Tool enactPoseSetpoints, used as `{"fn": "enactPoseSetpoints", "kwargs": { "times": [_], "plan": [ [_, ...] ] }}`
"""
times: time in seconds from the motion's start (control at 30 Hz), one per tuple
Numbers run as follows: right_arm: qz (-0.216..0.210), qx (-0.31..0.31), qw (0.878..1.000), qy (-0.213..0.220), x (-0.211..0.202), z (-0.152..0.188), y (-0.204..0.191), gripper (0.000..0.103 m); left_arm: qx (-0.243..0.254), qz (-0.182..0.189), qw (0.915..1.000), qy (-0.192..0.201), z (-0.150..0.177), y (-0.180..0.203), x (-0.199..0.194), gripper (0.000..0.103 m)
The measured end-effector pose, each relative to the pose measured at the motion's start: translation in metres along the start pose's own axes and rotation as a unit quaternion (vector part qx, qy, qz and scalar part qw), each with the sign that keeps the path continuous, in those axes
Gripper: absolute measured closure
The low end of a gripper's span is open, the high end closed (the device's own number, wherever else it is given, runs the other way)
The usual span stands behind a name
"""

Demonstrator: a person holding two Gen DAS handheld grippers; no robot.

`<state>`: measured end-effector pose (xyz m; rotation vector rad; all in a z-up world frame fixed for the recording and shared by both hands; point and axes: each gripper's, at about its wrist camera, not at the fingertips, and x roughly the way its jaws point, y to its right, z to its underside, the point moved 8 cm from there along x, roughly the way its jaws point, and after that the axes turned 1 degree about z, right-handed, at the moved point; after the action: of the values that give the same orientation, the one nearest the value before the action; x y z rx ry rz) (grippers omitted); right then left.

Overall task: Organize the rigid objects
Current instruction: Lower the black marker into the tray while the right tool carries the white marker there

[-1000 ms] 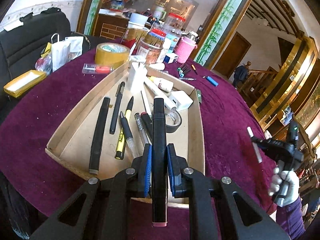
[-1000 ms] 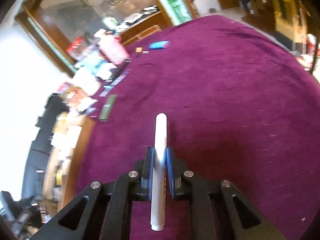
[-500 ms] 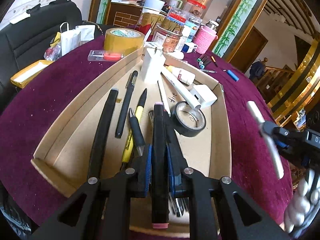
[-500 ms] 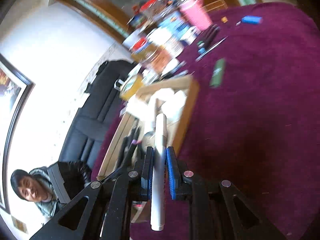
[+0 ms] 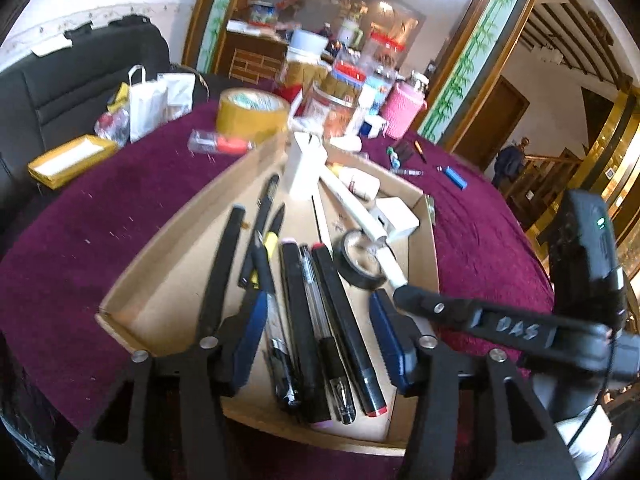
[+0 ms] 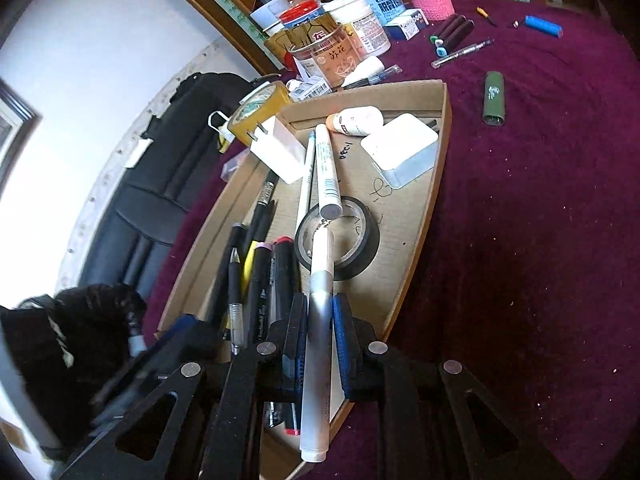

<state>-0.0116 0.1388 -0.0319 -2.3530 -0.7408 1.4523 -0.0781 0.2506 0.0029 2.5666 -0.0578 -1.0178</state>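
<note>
A shallow cardboard tray [image 5: 160, 276] on the purple cloth holds several pens, white chargers and a black tape roll [image 5: 360, 276]. My left gripper [image 5: 320, 336] hovers over the tray's near end with its jaws opening and its pads touching nothing. A black marker with pink ends [image 5: 298, 320] lies loose in the tray between them, among other pens. My right gripper [image 6: 316, 328] is shut on a white and silver marker [image 6: 322, 264]. That marker's tip hangs over the tape roll [image 6: 360, 256] inside the tray [image 6: 440, 152].
Loose on the cloth beyond the tray lie a green lighter [image 6: 495, 98], a blue lighter [image 6: 544, 26] and a few pens [image 6: 452, 34]. Jars [image 6: 340, 52], a pink cup [image 5: 402, 110] and a yellow tape roll [image 5: 252, 114] crowd the far edge. A black seat [image 5: 80, 80] stands left.
My left gripper has opened and let go of the black marker, which now lies in the tray. My right gripper has swung in from the bare cloth with the white marker to above the tray.
</note>
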Motion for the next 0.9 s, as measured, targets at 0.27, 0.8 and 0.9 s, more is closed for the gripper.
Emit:
{"fn": "enactPoseSetpoints", "kwargs": {
  "times": [0.27,0.8,0.9],
  "plan": [
    [0.033,-0.02,0.999,0.005,0.005,0.002,-0.003,0.082,0.011,-0.041,0.9986,0.03,-0.008,-0.011,-0.01,0.032],
    [0.042,-0.076,0.995,0.044,-0.009,0.008,-0.016,0.045,0.039,-0.112,0.9912,0.059,-0.012,-0.011,-0.025,0.025],
    [0.03,-0.074,0.995,0.062,-0.023,0.006,-0.01,0.044,0.048,-0.12,0.9897,0.062,-0.013,-0.004,-0.026,0.025]
  ]
}}
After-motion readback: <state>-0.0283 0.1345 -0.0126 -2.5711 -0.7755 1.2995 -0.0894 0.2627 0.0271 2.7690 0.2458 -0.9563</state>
